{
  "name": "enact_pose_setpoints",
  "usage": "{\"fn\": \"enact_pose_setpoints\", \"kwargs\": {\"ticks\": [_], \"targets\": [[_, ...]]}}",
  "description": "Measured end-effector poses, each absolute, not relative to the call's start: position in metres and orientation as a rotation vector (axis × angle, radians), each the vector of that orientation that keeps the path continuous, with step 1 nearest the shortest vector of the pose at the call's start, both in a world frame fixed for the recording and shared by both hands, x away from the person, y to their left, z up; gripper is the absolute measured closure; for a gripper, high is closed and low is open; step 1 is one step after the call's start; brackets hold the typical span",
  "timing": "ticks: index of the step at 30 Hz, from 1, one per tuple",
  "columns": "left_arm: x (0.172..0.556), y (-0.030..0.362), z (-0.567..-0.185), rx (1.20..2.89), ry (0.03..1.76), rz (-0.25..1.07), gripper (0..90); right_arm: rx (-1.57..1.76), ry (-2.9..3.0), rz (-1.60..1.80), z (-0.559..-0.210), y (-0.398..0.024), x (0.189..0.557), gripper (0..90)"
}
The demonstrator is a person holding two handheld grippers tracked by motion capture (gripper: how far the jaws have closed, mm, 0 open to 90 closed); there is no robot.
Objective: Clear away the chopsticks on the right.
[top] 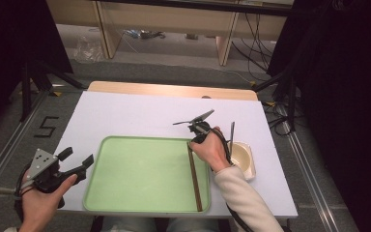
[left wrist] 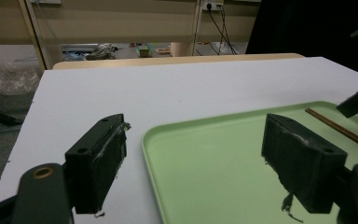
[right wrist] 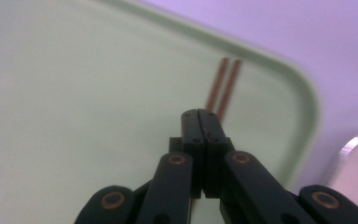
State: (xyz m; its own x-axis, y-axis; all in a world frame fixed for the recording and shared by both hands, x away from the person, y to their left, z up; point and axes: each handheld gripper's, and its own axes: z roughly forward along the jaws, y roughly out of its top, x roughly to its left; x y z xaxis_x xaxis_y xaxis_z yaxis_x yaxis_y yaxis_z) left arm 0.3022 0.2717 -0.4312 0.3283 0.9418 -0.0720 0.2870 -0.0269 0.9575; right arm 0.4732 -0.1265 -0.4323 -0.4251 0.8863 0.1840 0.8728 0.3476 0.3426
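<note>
Overhead and both gripper cameras share the tray (top: 140,169), right one blurrily close.

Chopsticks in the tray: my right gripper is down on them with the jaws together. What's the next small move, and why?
Probably a short, slow lift. In the right gripper view the right gripper has its jaws shut over the pair of brown chopsticks, though whether they are pinched is hidden. The chopsticks lie flat near the right rim of the green tray, so a small rise would show if the grip holds.

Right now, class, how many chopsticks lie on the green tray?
2: both chopsticks lie side by side along the tray's right edge, under the right hand-held gripper.
</note>
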Motion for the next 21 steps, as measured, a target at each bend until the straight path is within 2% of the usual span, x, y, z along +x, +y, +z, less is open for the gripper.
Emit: {"fn": "enact_pose_setpoints", "kwargs": {"ticks": [6, 10, 14, 15, 21], "targets": [[0.302, 0.272, -0.431, 1.539, 1.159, 0.779, 21.4, 1.546, 2.647, 0.551, -0.449, -0.115, 0.473, 90.0], [0.302, 0.272, -0.431, 1.537, 1.158, 0.781, 21.4, 1.582, 2.623, 0.521, -0.454, -0.116, 0.473, 90.0], [0.302, 0.272, -0.431, 1.54, 1.159, 0.78, 21.4, 1.661, 2.606, 0.478, -0.452, -0.116, 0.472, 90.0], [0.302, 0.272, -0.431, 1.539, 1.159, 0.78, 21.4, 1.573, 2.628, 0.494, -0.454, -0.119, 0.475, 90.0], [0.302, 0.272, -0.431, 1.538, 1.158, 0.78, 21.5, 1.571, 2.626, 0.453, -0.455, -0.122, 0.476, 90.0]]}}
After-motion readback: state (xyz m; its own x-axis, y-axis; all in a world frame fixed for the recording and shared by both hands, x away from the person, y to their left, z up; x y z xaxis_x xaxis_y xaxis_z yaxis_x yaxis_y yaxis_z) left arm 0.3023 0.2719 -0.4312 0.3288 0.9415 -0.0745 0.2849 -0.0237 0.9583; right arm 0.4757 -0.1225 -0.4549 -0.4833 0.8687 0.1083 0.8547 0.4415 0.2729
